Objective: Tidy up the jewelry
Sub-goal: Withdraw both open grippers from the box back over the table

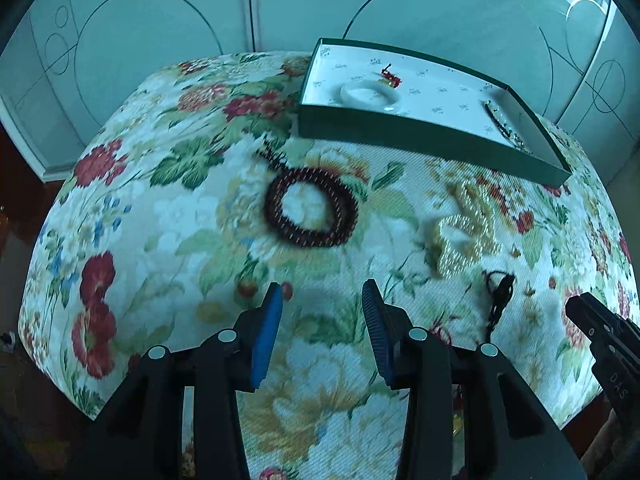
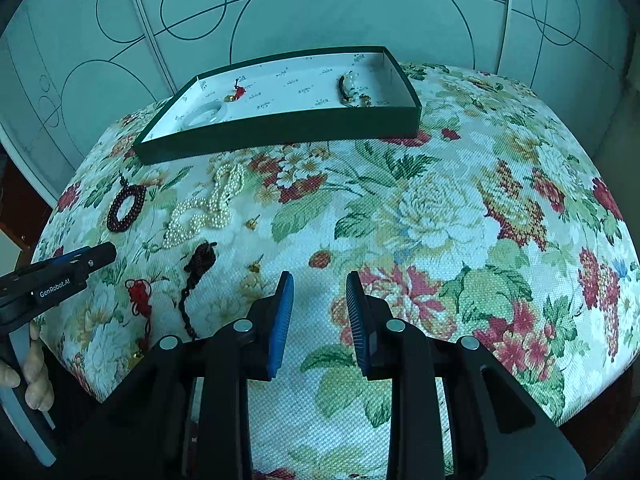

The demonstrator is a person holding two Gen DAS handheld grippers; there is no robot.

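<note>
**Both grippers empty above floral worktop**

Left gripper (image 1: 322,294): fingers spread, hovering near dark bead bracelet (image 1: 311,212). Right gripper (image 2: 319,284): fingers spread, over bare cloth. Pearl strand (image 2: 208,210), black cord (image 2: 198,276), red knot (image 2: 139,296) loose on worktop (image 2: 440,208). White bangle (image 2: 206,114) inside green box (image 2: 280,132).
</note>
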